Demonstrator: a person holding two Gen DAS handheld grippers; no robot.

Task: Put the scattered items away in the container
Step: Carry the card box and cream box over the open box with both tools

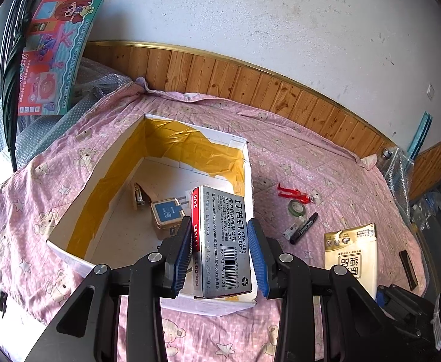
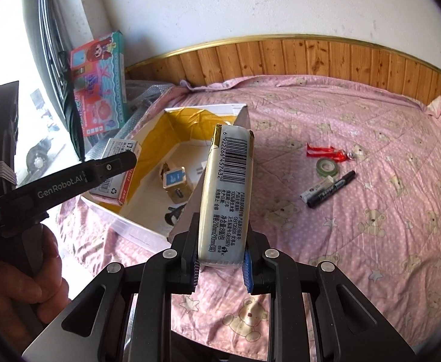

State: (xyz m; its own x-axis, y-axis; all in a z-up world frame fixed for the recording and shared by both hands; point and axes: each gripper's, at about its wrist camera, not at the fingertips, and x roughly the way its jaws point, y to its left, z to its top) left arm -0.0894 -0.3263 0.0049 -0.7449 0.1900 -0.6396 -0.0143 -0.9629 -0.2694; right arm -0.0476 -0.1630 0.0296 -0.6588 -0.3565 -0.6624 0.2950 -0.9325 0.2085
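Observation:
A grey and red staples box (image 1: 222,241) hangs above the near right part of the open cardboard box (image 1: 105,181), and my left gripper (image 1: 220,226) is shut on it. In the right wrist view the staples box (image 2: 119,178) sits at the cardboard box's (image 2: 139,226) left rim. My right gripper (image 2: 223,226) is shut on a cream and gold tissue pack (image 2: 229,187), held upright near the cardboard box's right corner. Inside lie a stapler (image 1: 138,196) and a gold and blue tin (image 1: 166,214). A red clip (image 2: 329,152), a green tape roll (image 2: 327,166) and a black marker (image 2: 332,188) lie on the pink bedspread (image 2: 371,226).
A wooden panel (image 1: 250,84) runs along the wall behind the bed. A toy carton (image 1: 57,57) and bubble wrap (image 1: 39,132) stand at the far left. A black bar (image 1: 408,268) lies near the bed's right edge. A person's hand (image 2: 24,277) holds the left gripper's handle.

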